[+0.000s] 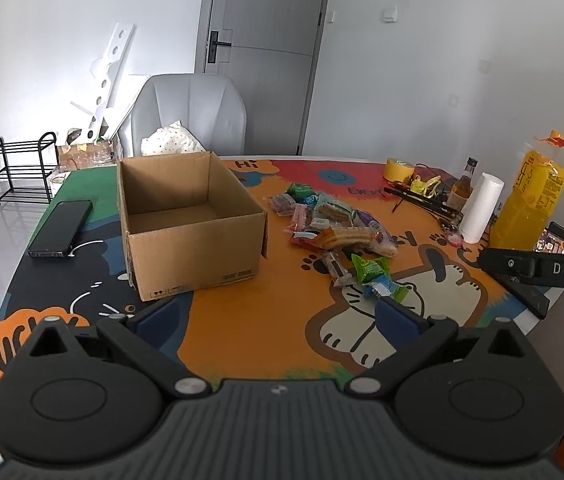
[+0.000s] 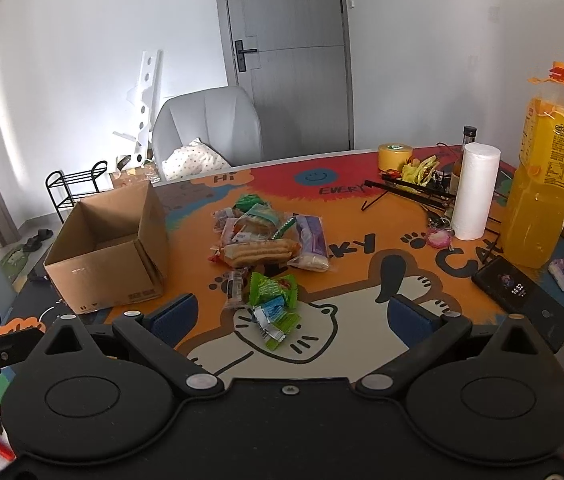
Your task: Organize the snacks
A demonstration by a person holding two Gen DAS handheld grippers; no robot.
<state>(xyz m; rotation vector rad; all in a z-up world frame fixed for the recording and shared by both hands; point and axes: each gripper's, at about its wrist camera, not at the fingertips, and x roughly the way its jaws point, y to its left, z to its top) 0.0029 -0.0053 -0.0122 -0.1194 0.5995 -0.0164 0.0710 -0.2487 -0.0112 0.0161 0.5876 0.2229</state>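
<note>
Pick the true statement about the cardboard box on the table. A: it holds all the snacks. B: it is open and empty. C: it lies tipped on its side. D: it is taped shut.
B: the cardboard box stands upright with its top open and a bare floor inside, while the snack packets lie in a pile on the table mat beside it.

The cartoon mat (image 2: 362,280) covering the tabletop is carrying the clearest lettering: "HI" in an orange cloud at its far edge, "EVERY" in black on the red band beside a blue smiley face, and the cut-off letters "KY" and "CA" near black paw prints. From the left wrist view, "LUCKY" is showing on an orange patch at the mat's near left corner. The right claw (image 1: 542,270), seen from the left wrist, is bearing white letters "DAS". A black phone (image 2: 522,294) lying near the juice bottle is displaying "14:32". Print on the cardboard box (image 1: 189,232) and the bottle's yellow label (image 2: 558,148) is too small to read.
</note>
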